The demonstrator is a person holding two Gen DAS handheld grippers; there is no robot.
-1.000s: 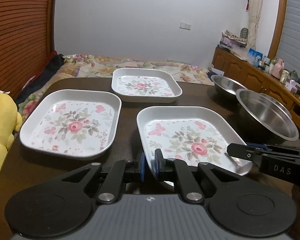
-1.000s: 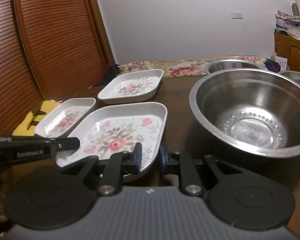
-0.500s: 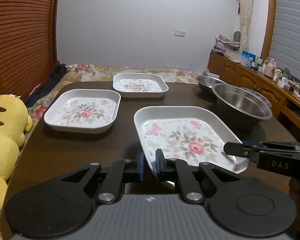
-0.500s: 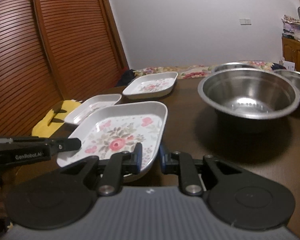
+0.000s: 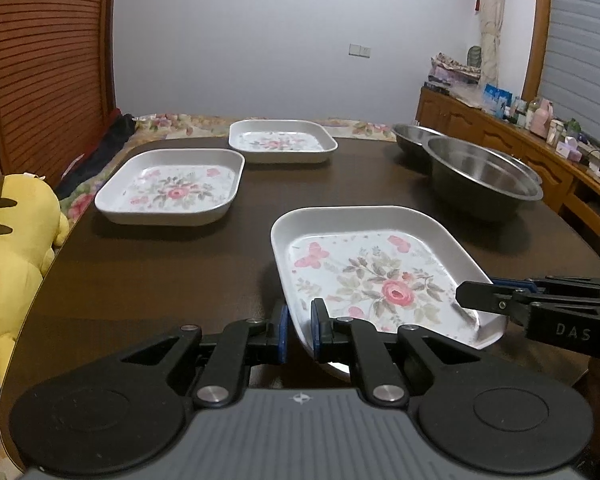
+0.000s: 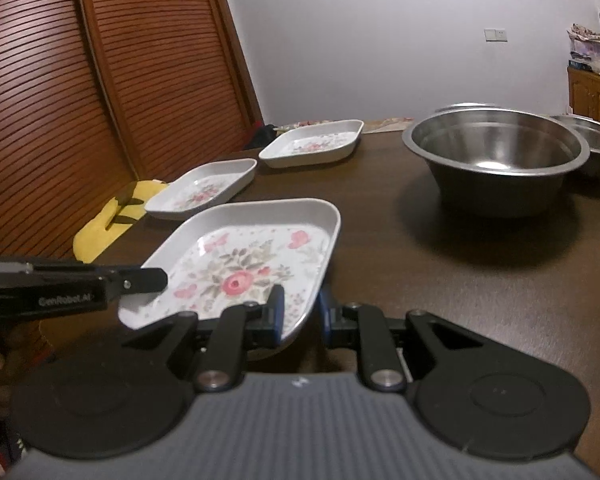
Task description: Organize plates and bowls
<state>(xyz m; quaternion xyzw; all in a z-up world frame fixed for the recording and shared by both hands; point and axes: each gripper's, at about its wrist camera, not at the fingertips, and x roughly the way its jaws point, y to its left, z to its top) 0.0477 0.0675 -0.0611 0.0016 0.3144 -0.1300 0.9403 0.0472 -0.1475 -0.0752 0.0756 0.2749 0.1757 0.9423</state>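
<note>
The near corner of the floral plate (image 5: 380, 276) was hidden behind the left gripper (image 5: 299, 330), which pinched its rim above the table (image 5: 160, 272). The right gripper (image 6: 300, 312) clamped the opposite edge. Only the right view showed a third bowl (image 6: 596, 140) clearly.

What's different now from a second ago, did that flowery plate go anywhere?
The near white square floral plate was lifted and drawn back; the table and large steel bowl look lower and farther off. Unchanged: the left gripper and right gripper both grip its near rim. The two other floral plates and steel bowls sit unmoved.
</note>
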